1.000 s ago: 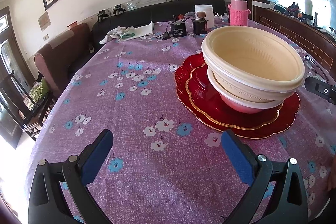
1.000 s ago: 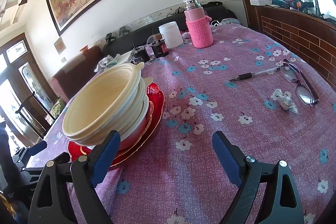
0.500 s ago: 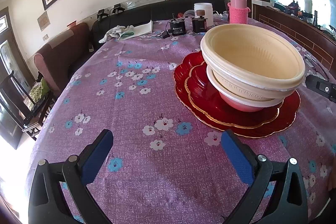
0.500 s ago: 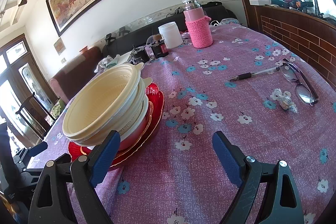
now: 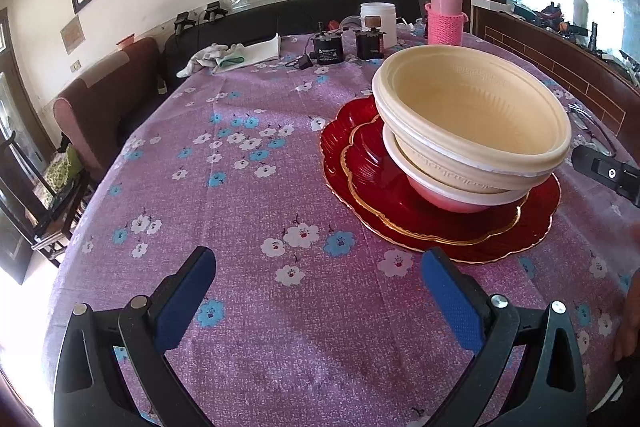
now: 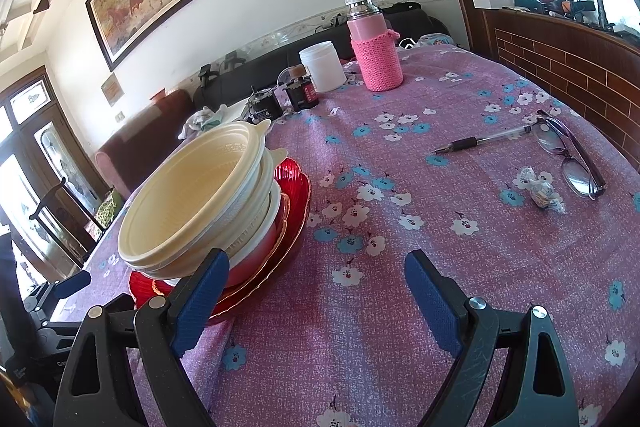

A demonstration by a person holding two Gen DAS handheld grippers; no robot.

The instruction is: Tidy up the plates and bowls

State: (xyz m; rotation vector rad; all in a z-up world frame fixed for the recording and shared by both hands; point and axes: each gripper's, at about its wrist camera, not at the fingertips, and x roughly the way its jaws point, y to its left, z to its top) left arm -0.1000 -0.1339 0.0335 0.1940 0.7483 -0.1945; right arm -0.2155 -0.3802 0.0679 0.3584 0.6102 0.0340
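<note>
Blue pads on my left gripper (image 5: pixel 318 291) stood spread wide over bare cloth, holding nothing, just short of the red plates (image 5: pixel 400 223); I judged it was lined up to approach their near rim. My right gripper (image 6: pixel 316 291) was equally wide and empty, its left pad just beside those plates. Beyond that rim, the cream bowls (image 5: pixel 472 123) sat nested and tilted on a white-and-pink bowl (image 5: pixel 452 197), all stacked on the plates, so the sorting seemed nearly done. Right of the plates lay a pen (image 6: pixel 482 139) and glasses (image 6: pixel 568 157); far behind stood a pink-sleeved flask (image 6: pixel 374 55).
</note>
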